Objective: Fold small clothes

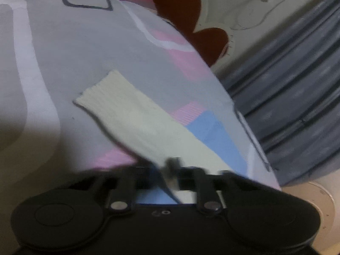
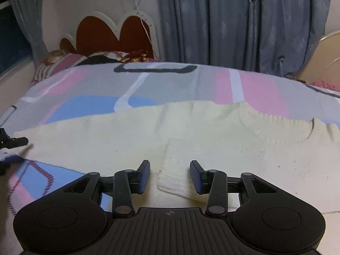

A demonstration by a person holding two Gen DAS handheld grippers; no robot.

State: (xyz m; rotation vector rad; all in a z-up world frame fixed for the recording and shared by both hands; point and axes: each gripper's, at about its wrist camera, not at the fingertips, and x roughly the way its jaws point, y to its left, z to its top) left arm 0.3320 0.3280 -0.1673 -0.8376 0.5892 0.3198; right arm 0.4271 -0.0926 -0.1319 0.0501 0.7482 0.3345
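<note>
Left tongs (image 1: 170, 170) drawn together, blurred, at the near end of a cream knitted sleeve (image 1: 127, 114); whether cloth was pinched between them could not be told through the blur. Sleeve stretched away from those tongs across the bed cover (image 1: 63, 63), ribbed cuff at the far end, lying flat.

Right tongs (image 2: 170, 174) standing apart, blue-padded, gripping nothing. Hovering low over the body of the cream sweater (image 2: 106, 138), with a folded ribbed cuff (image 2: 178, 170) lying between the two pads but not pressed by either. Sweater spread flat over the bed, neckline toward the right of the right wrist view, hem side toward the left. At that view's left edge, the tip of the other tongs just visible at the sweater's edge.

Beyond the sweater: grey bed cover with pink, blue and white shapes. Further off, a striped pillow (image 2: 53, 63), a headboard (image 2: 106, 34) of rounded red-brown shapes with a cream border, a thin white cable (image 2: 140, 10) hanging on the wall, and blue-grey curtains (image 2: 233, 21).

Step in hand, as judged: sleeves being brought in over the body, one apparently already laid across, the other taken up at its near end.

Next move, as judged: carrying the stretched-out sleeve inward over the body without dragging the sweater, with the right tongs pinning or smoothing the folded cuff. Risk: sleeve slipping free if the pinch was shallow.
</note>
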